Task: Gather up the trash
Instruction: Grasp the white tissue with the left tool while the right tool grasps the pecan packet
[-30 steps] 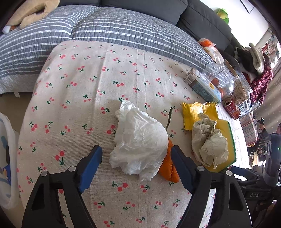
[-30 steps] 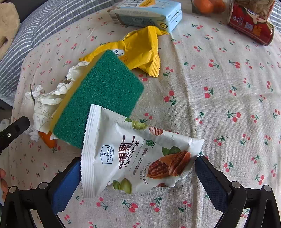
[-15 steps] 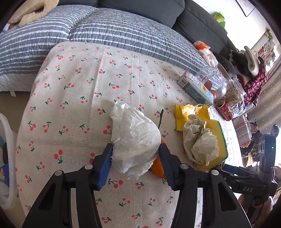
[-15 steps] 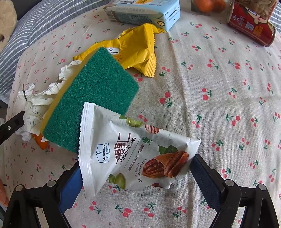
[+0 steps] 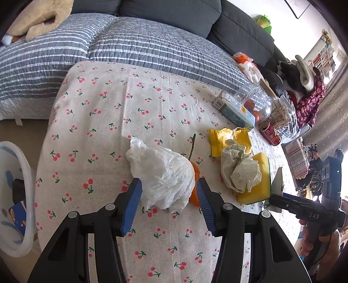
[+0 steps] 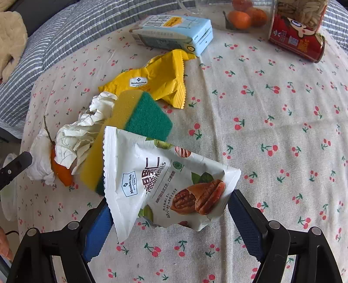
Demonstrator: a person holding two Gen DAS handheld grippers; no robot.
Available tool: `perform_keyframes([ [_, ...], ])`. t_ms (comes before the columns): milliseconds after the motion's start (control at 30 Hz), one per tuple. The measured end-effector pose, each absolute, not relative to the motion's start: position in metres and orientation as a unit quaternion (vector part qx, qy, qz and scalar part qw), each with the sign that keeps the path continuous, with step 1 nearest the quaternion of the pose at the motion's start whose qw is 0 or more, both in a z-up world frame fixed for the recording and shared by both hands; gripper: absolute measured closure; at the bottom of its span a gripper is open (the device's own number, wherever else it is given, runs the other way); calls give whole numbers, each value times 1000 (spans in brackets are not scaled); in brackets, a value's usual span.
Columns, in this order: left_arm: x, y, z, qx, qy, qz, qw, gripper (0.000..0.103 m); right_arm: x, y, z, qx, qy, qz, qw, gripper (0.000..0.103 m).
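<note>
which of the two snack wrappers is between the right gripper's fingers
The white pecan kernels wrapper, with the right gripper closing on it. The yellow wrapper lies flat on the cherry-print tablecloth beyond the green-and-yellow sponge, untouched.

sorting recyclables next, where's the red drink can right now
In the right wrist view the red drink can lies on its side at the far right of the cherry-print tablecloth, beside the clear jar of oranges.
</note>
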State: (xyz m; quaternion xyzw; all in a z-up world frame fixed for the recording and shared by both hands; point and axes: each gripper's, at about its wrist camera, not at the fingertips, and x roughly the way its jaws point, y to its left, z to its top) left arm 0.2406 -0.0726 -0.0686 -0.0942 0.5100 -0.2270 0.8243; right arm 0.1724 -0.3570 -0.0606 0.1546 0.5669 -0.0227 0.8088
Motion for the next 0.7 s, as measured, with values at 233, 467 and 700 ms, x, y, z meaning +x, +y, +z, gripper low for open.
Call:
perform_keyframes([
  [233, 249, -79, -90, -90, 533, -212, 814, 43, 167, -360, -52, 160, 558, -21, 814, 17],
  [467, 257, -83, -94, -125, 527, -223, 811, 73, 171, -355, -57, 154, 566, -24, 810, 17],
  [700, 252, -73, -87, -134, 521, -225, 812, 87, 168, -356, -52, 153, 561, -25, 813, 17],
])
